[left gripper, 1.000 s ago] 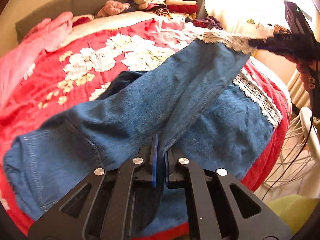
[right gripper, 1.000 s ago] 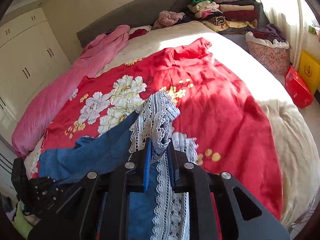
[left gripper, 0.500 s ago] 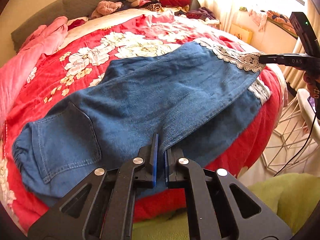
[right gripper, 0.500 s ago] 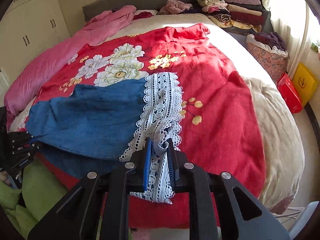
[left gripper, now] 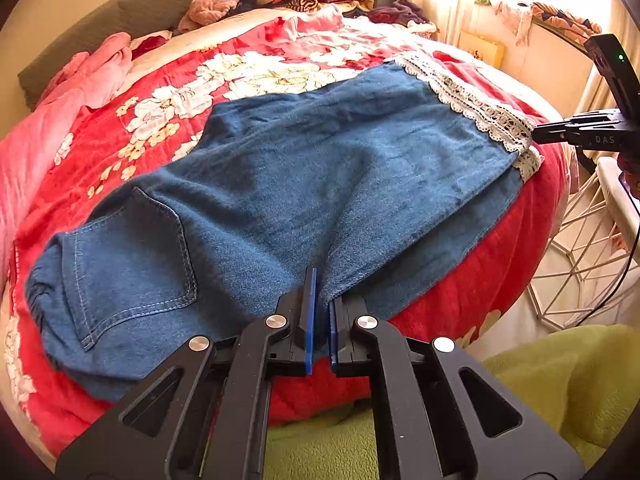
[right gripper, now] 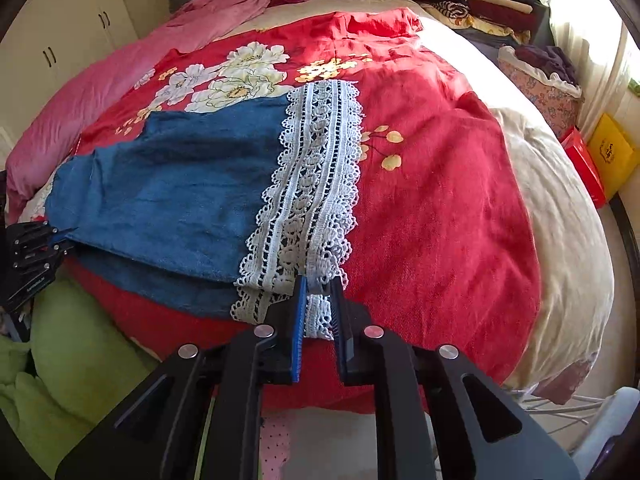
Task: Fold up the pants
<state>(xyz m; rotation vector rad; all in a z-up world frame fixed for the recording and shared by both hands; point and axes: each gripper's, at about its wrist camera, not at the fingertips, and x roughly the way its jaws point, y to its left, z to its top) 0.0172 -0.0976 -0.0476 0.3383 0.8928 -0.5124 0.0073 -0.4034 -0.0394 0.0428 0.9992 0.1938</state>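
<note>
Red quilt (left gripper: 460,280) under the pants (left gripper: 280,168); left gripper (left gripper: 320,300) pinches denim, right gripper (right gripper: 320,300) lace hem (right gripper: 312,184): lay edges flush at lower centre, then release.

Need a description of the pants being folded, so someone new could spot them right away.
Start at the bed under the red floral quilt. Spread flat across its near edge are the blue denim pants, pinched by the left gripper and right gripper. Unlike the garments stacked by the headboard, their leg cuffs end in a wide band of white lace.
</note>
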